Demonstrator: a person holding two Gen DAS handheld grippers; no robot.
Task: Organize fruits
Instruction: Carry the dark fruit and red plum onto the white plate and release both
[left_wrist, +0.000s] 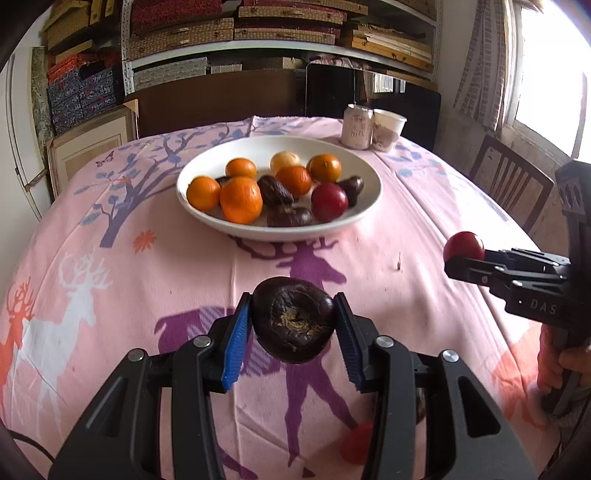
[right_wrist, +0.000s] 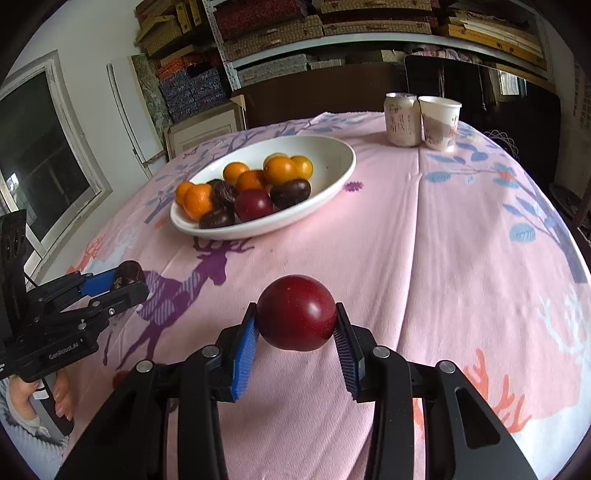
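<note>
My left gripper (left_wrist: 293, 321) is shut on a dark wrinkled purple fruit (left_wrist: 293, 319) and holds it above the pink tablecloth, in front of the white bowl (left_wrist: 365, 206). It shows in the right wrist view too (right_wrist: 129, 278). My right gripper (right_wrist: 295, 321) is shut on a red plum (right_wrist: 297, 312), also above the cloth; it appears at the right of the left wrist view (left_wrist: 463, 254). The bowl (right_wrist: 332, 184) holds several oranges, dark purple fruits and a red plum (right_wrist: 253, 205).
A drink can (right_wrist: 402, 120) and a paper cup (right_wrist: 439, 122) stand at the table's far edge. A wooden chair (left_wrist: 511, 181) is at the right. Shelves with stacked boxes fill the back wall. A blurred red object (left_wrist: 356, 443) lies on the cloth below my left gripper.
</note>
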